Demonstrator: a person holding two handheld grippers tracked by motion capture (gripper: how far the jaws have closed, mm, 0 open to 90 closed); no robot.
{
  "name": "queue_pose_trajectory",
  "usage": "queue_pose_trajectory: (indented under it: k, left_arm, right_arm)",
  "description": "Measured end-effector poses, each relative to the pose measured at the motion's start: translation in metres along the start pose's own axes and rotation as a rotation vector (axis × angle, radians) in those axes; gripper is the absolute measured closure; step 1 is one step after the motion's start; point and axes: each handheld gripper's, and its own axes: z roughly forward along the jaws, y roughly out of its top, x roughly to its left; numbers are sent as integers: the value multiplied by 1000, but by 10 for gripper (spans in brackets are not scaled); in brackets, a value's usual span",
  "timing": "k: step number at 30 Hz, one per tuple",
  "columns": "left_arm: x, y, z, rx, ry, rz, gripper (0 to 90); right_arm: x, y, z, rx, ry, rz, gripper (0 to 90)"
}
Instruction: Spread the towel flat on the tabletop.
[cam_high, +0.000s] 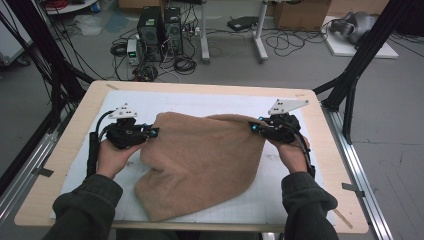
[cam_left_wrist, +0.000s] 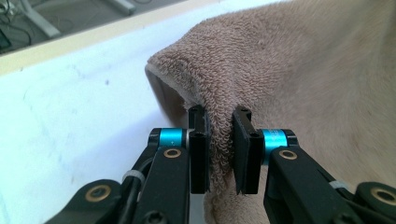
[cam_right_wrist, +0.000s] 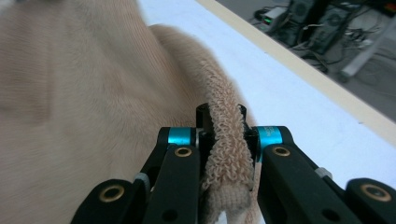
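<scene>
While the tan towel is lying bunched across the middle of the white mat, I'm pinching it at both far corners. My left gripper is clamping a fold of terry at its left edge, and my right gripper is squeezing the rolled hem on the right. Both corners are lifting a bit off the table.

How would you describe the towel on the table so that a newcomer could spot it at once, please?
On the wooden table lies a white mat; across its middle sprawls the tan terry towel. It is the sole soft thing there, pinched at each far corner by the left tool and right tool.
</scene>
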Motion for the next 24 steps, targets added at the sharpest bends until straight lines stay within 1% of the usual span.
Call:
queue_pose_trajectory:
  k: [1, 2, 3, 4, 5, 6, 7, 8, 9, 10, 11, 12, 13, 14, 15, 16, 17, 18, 19, 20, 22, 24]
  left_arm:
    - [-2, -8, -2, 19, -17, -12, 786]
    - [-4, -17, -3, 49, -27, -15, 787]
    - [-8, -30, -4, 82, -49, -23, 787]
    - [-10, -38, -6, 101, -60, -28, 787]
    - [-13, -49, -7, 119, -82, -39, 787]
    - [-16, -61, -8, 139, -105, -54, 788]
    - [-19, -72, -10, 148, -122, -64, 788]
    - [-21, -81, -12, 147, -137, -84, 788]
    - [-23, -88, -14, 127, -159, -110, 788]
    - [-23, -92, -16, 119, -176, -123, 786]
    - [-22, -92, -18, 112, -186, -130, 781]
    - [-21, -90, -19, 111, -193, -133, 762]
    - [-19, -88, -20, 110, -192, -135, 724]
    - [-18, -81, -21, 112, -183, -116, 662]
    - [-18, -75, -23, 104, -178, -101, 570]
    - [-17, -68, -25, 96, -175, -78, 570]
    - [-17, -61, -26, 74, -172, -75, 541]
    - [-15, -52, -28, 62, -163, -55, 486]
    - [-14, -46, -29, 48, -157, -45, 486]
    - [-12, -38, -30, 26, -146, -38, 480]
    - [-9, -27, -30, -1, -137, -29, 460]
    - [-6, -17, -26, -7, -123, -17, 456]
  right_arm:
    - [5, -4, 0, 17, 16, -11, 834]
    - [11, -9, 3, 43, 34, -26, 833]
    - [17, -17, 7, 70, 57, -28, 833]
    - [25, -28, 14, 110, 95, -36, 832]
    - [29, -35, 18, 139, 112, -38, 832]
    - [35, -46, 24, 164, 142, -24, 831]
    - [40, -56, 29, 183, 176, -12, 831]
    - [43, -65, 33, 195, 201, -6, 824]
    - [47, -73, 37, 205, 214, 8, 813]
    - [50, -80, 40, 209, 227, 22, 792]
    - [51, -84, 42, 212, 240, 29, 748]
    - [52, -85, 43, 207, 240, 23, 684]
    - [52, -84, 43, 203, 234, 27, 613]
    - [51, -82, 41, 201, 237, 40, 574]
    - [48, -71, 33, 173, 224, 28, 543]
    - [48, -71, 33, 173, 224, 28, 543]
    - [47, -65, 28, 156, 217, 21, 528]
    - [39, -55, 21, 140, 209, 27, 506]
    - [39, -55, 21, 140, 209, 27, 506]
    - [36, -52, 19, 135, 209, 24, 505]
    - [30, -46, 16, 134, 192, 23, 492]
    - [24, -42, 14, 109, 199, 36, 493]
